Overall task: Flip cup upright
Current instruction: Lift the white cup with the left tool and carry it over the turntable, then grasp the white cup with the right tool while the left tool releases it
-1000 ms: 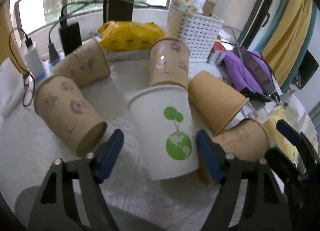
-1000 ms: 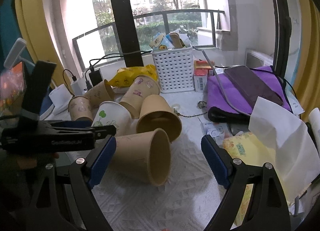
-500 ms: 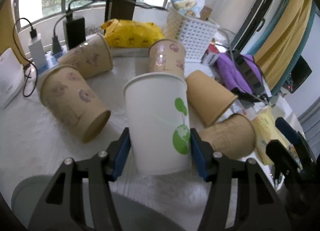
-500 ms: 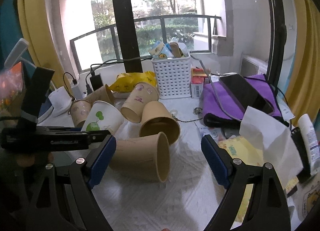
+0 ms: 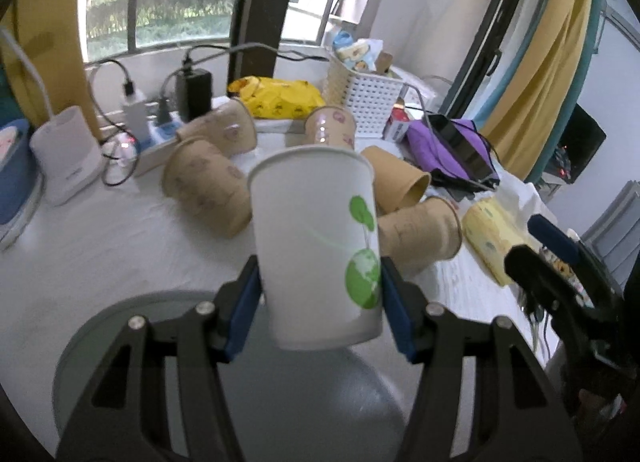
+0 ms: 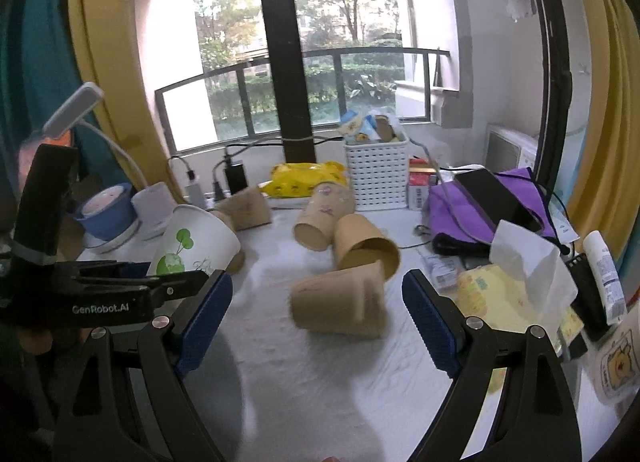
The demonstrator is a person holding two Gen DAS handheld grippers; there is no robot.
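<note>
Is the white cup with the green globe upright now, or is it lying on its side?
Nearly upright: the white cup has its wide rim on top, is slightly tilted, and is clamped between the left gripper jaws.

Smooth white paper cup (image 5: 316, 238), matt brown paper cups (image 6: 340, 308), perforated plastic basket (image 6: 376, 176), textured white tablecloth (image 6: 320, 382)

The right hand-held gripper (image 6: 317, 310) hangs open over the worktop (image 6: 320, 374), a brown cup (image 6: 340, 308) lying between its fingers. At left, the left hand-held gripper (image 6: 176, 282) clamps the white cup (image 6: 192, 242).
</note>
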